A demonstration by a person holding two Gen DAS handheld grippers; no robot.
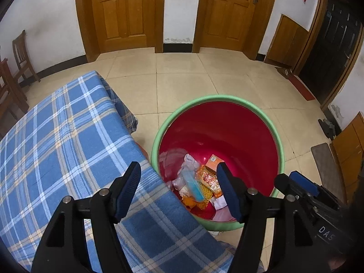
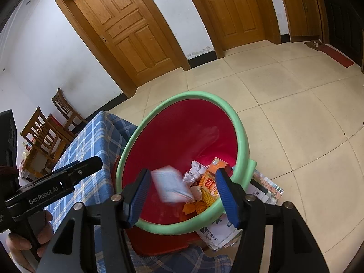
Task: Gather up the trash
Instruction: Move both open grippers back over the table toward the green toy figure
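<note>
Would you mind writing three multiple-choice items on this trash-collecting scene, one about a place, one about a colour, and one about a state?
1. Where does the bin stand?
A. On the checked cloth
B. On the tiled floor beside the table
C. On a wooden chair

2. What colour is the bin's rim?
A. Green
B. Yellow
C. Black

3. How do the jaws of the right gripper stand?
A. Shut on an orange box
B. Shut on nothing
C. Open, with nothing between them

Answers:
1. B, since the tiled floor surrounds the bin and the blue checked cloth on the table lies next to it.
2. A, as a green band rings the red inside.
3. C, because the two fingers stand wide apart, and the pale blue packet shows blurred over the trash inside the bin, not gripped.
</note>
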